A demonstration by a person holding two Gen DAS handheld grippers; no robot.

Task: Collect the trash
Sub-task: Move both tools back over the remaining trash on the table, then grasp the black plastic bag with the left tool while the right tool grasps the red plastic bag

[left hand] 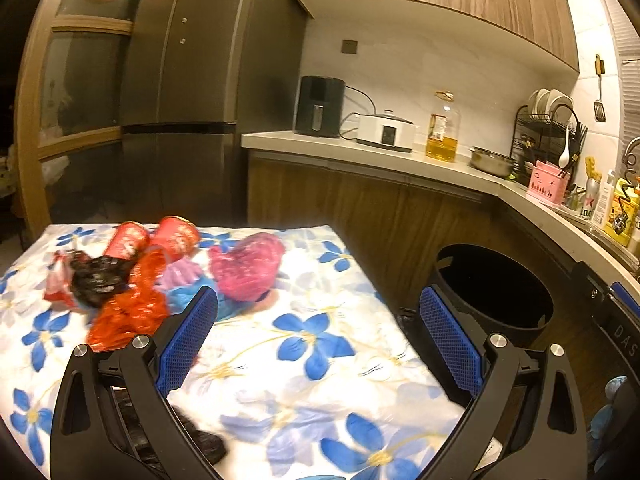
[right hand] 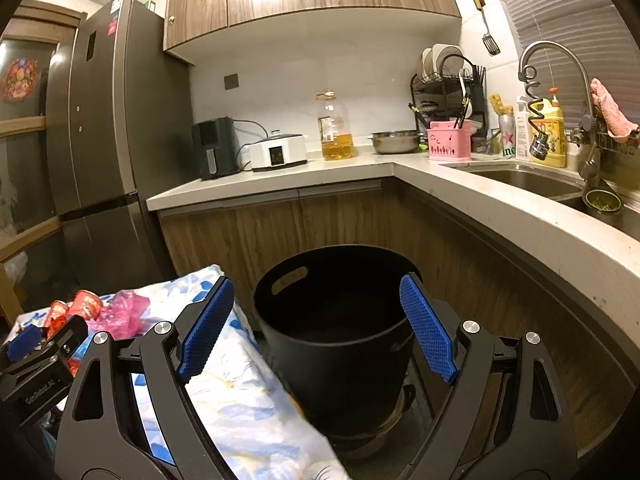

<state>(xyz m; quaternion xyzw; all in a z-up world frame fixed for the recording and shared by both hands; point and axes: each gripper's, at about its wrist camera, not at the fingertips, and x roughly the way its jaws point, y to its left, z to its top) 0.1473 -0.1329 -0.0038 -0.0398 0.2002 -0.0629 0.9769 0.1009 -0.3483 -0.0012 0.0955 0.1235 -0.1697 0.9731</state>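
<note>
While both of your tools are empty, you are between trips, and the next step looks like picking up more trash. Your table (left hand: 312, 360), with its blue flower cloth, is the biggest thing. Next is the black bin (right hand: 332, 320) on the floor, just past the table's edge at about three o'clock in the left view; I cannot tell what is inside. The trash pile (left hand: 132, 276) sits at ten o'clock on the table: a pink bag (left hand: 248, 266), an orange bag, a black bag and two red cups (left hand: 176, 236). Your left tool (left hand: 318, 344) is wide with nothing in it. Your right tool (right hand: 318, 330) is wide too, empty, facing the bin. Next, reach your left tool to the pink bag, the closest piece, and close on it.
</note>
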